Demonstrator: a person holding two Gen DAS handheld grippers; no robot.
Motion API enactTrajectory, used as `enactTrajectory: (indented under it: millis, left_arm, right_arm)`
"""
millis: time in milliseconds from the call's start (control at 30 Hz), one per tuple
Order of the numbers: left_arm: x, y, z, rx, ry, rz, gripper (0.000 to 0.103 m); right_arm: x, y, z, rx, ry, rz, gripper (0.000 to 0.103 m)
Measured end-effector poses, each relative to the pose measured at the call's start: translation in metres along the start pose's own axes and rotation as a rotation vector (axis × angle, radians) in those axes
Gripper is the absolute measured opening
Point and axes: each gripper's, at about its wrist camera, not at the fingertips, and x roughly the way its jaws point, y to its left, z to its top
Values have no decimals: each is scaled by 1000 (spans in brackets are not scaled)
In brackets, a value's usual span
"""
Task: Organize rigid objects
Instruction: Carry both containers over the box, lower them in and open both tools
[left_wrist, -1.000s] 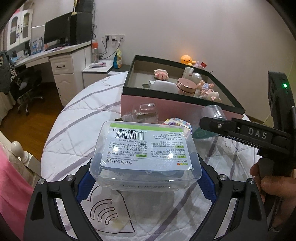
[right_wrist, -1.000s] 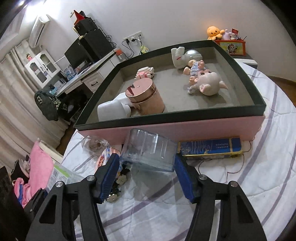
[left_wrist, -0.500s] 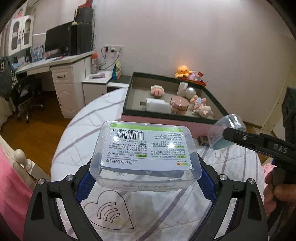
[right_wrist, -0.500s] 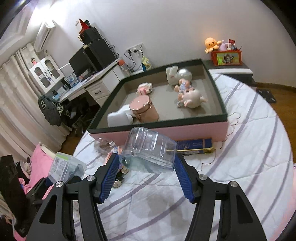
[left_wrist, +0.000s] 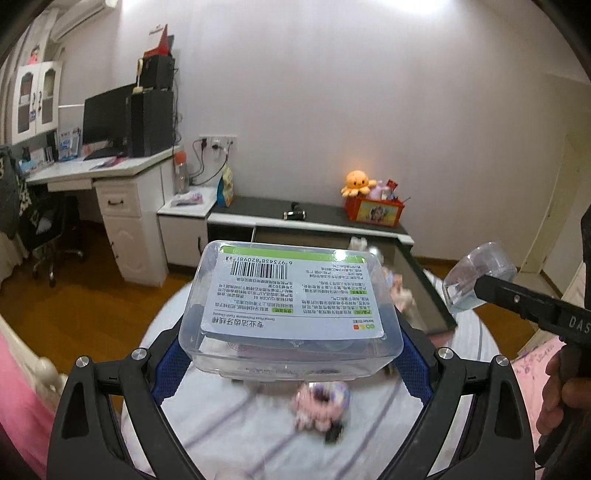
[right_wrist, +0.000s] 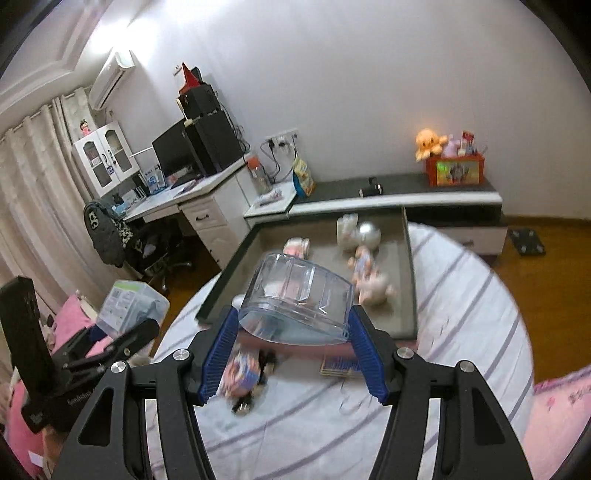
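Observation:
My left gripper (left_wrist: 291, 354) is shut on a clear plastic box with a white and green barcode label (left_wrist: 291, 299), held level above the quilt. That box (right_wrist: 129, 306) and the left gripper (right_wrist: 136, 328) also show at the left of the right wrist view. My right gripper (right_wrist: 293, 347) is shut on a clear blue-tinted plastic container (right_wrist: 295, 302), which hangs tilted in front of the pink box with a dark rim (right_wrist: 412, 280). In the left wrist view the same container (left_wrist: 476, 278) shows at the right. The pink box (left_wrist: 424, 280) is mostly hidden there.
Inside the pink box lie several toys, among them a small doll (right_wrist: 364, 264). A blurred toy block (right_wrist: 243, 373) and a flat blue tin (right_wrist: 340, 365) lie on the round striped quilt (right_wrist: 461, 332). A low cabinet (right_wrist: 424, 199) and a desk (right_wrist: 207, 206) stand behind.
Both grippers have risen with their loads still held. The pink box and the quilt now sit lower and farther off in both views. Neither grip has changed.

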Motion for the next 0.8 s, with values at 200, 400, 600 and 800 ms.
enactTrajectory:
  millis: [200,400,600,800]
  left_arm:
    - [43,-4,33,0,7,-11,94]
    - [91,-10,51,8,44,-22,94]
    - [140,-15,53,15,113,-30,94]
    - [168,-16,44,25,183,-19,97]
  right_arm:
    - [26,-6,30,-27,-4,-18,62]
    - [66,-20,48,-31,31,-27,62]
    - [106,-31,50,-24,79,-40,62]
    - [127,-42,44,1,114,-55,73]
